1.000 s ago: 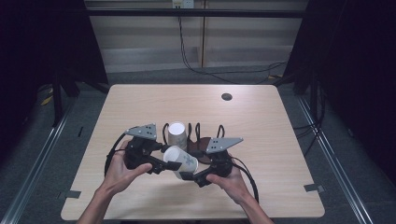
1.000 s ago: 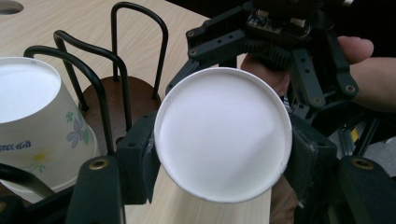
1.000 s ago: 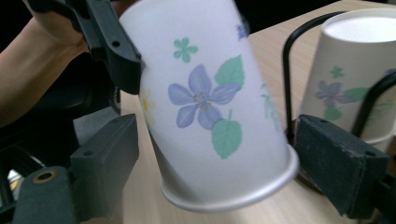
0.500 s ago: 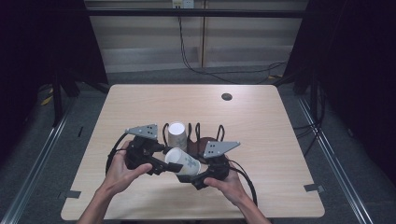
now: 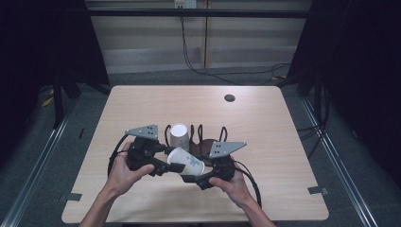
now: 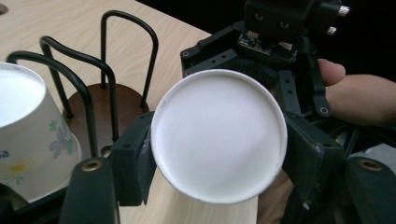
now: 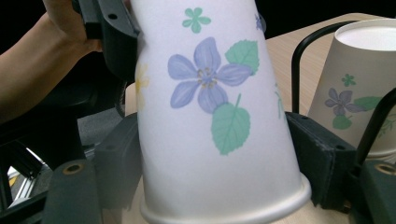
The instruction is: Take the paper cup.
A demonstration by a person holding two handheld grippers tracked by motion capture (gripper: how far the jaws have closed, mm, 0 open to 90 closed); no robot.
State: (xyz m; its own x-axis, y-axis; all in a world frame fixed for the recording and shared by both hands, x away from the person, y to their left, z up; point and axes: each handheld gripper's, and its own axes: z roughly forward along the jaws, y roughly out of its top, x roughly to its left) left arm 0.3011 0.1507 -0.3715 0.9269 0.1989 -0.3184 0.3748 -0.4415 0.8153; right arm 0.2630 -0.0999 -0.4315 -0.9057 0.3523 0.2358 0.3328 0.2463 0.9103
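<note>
While I hold both tools low over the near middle of the table [image 5: 142, 109], a flowered paper cup [image 5: 186, 161] lies on its side in the air between them, its rim toward my right and its flat white base toward my left. My left tool [image 5: 166, 166] grips the cup's narrow base end, and in the left gripper view the round white base [image 6: 218, 135] sits squeezed between the two black pads. My right tool [image 5: 195, 176] grips the same cup nearer its rim; in the right gripper view the cup wall with a purple flower and green leaves [image 7: 219, 116] is clamped between both pads, the rolled rim at the bottom of the picture. Just behind the held cup, a second flowered cup [image 5: 179, 136] stands upside down on a dark wooden rack [image 5: 208, 143] with black wire loops. A small dark round spot [image 5: 230, 98] lies well apart toward the table's far right.
</note>
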